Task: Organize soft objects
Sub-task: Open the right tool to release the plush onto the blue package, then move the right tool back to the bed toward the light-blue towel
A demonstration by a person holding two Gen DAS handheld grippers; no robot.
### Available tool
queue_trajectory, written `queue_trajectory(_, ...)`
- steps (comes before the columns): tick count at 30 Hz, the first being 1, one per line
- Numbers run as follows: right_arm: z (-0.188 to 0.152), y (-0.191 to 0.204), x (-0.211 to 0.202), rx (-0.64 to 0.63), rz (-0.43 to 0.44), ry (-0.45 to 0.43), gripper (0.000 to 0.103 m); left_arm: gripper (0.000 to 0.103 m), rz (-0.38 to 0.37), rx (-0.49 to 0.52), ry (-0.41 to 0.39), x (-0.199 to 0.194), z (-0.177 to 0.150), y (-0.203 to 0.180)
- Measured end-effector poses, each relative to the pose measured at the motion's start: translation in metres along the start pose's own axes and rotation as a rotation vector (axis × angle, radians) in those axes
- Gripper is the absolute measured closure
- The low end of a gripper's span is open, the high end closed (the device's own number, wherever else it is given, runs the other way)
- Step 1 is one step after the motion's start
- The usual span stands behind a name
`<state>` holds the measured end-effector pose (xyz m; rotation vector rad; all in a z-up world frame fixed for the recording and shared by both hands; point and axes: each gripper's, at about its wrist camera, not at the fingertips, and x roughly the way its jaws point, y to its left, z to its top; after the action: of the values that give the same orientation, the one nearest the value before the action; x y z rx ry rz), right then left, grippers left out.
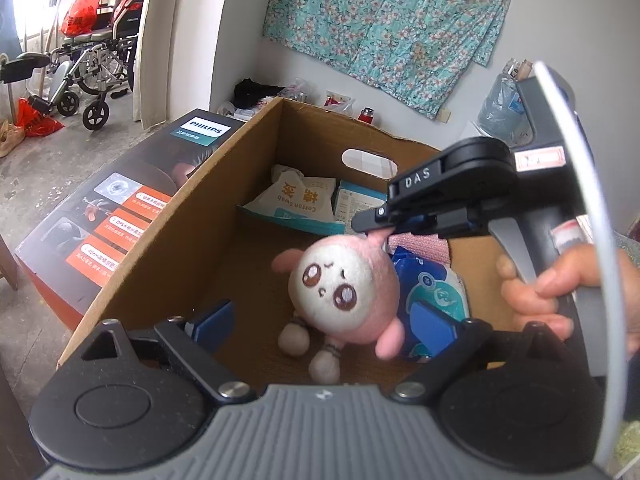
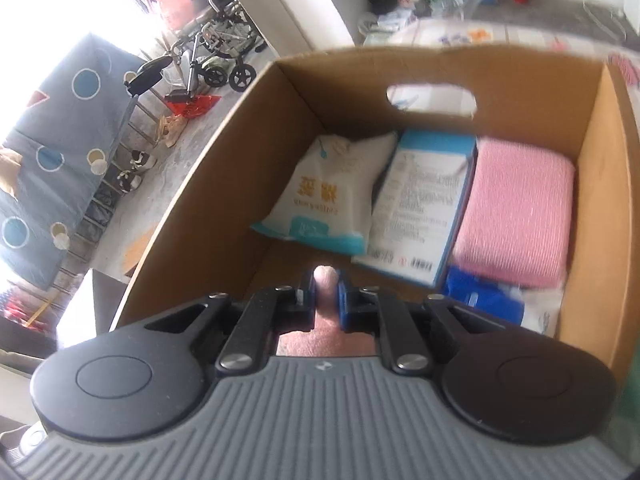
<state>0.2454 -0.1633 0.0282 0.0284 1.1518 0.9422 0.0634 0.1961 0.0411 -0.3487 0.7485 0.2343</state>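
In the left wrist view, my left tool [image 1: 324,322] hangs open over the cardboard box [image 1: 224,216]; my right tool [image 1: 374,228] pinches the pink plush doll [image 1: 346,284] by its top tuft, above the box floor. In the right wrist view, pads [image 2: 342,296] are clamped on that tuft; pink towel [image 2: 516,208] at far right.

One cardboard box [image 2: 600,200] holds one plush doll [image 1: 344,280], one cotton-swab bag [image 2: 320,200], one pink towel [image 2: 516,208], one blue-and-white carton [image 2: 420,200] and one blue packet [image 1: 432,284]; two grippers work above.

Pink-and-white plush toy [image 1: 344,280], teal floral cloth [image 1: 384,20]
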Motion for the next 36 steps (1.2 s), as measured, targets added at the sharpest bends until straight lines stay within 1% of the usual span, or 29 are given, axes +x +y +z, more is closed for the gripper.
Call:
queue_trajectory(4,0.014,-0.006,0.000,-0.004,-0.059,-0.032,0.094,0.008,-0.001,-0.009,0.002,0.000,0.001,0.000)
queue_trajectory(8,0.017,-0.023,0.001,0.051,-0.066,-0.007,0.090,0.008,-0.008,-0.005,0.001,-0.001,0.001,-0.002)
queue_trajectory(9,0.016,-0.026,0.001,0.065,-0.061,-0.002,0.086,0.008,-0.009,-0.003,-0.001,-0.002,0.001,-0.002)
queue_trajectory(10,0.015,-0.028,-0.002,0.079,-0.050,-0.002,0.076,0.007,-0.010,-0.001,-0.004,-0.002,0.001,-0.003)
queue_trajectory(11,0.014,-0.031,-0.005,0.094,-0.037,-0.007,0.070,0.007,-0.012,0.002,-0.007,-0.003,0.000,-0.004)
queue_trajectory(12,0.011,-0.033,-0.009,0.109,-0.023,-0.017,0.060,0.007,-0.013,0.002,-0.009,-0.003,0.001,-0.004)
queue_trajectory(13,0.009,-0.035,-0.015,0.120,-0.008,-0.032,0.054,0.007,-0.015,0.002,-0.011,-0.004,0.000,-0.005)
queue_trajectory(20,-0.013,-0.046,-0.076,0.151,0.079,-0.132,0.052,0.007,-0.053,0.027,-0.034,-0.010,-0.001,-0.020)
queue_trajectory(25,-0.033,-0.074,-0.132,0.197,0.116,-0.197,0.045,0.007,-0.093,0.083,-0.040,-0.011,-0.001,-0.048)
queue_trajectory(28,-0.048,-0.098,-0.170,0.219,0.082,-0.247,0.042,0.007,-0.130,0.115,-0.046,-0.010,-0.002,-0.069)
queue_trajectory(31,-0.069,-0.127,-0.205,0.246,0.027,-0.302,0.037,0.007,-0.177,0.155,-0.045,-0.006,-0.004,-0.094)
queue_trajectory(36,-0.117,-0.180,-0.248,0.309,-0.088,-0.359,0.036,0.007,-0.250,0.225,-0.032,0.004,-0.013,-0.142)
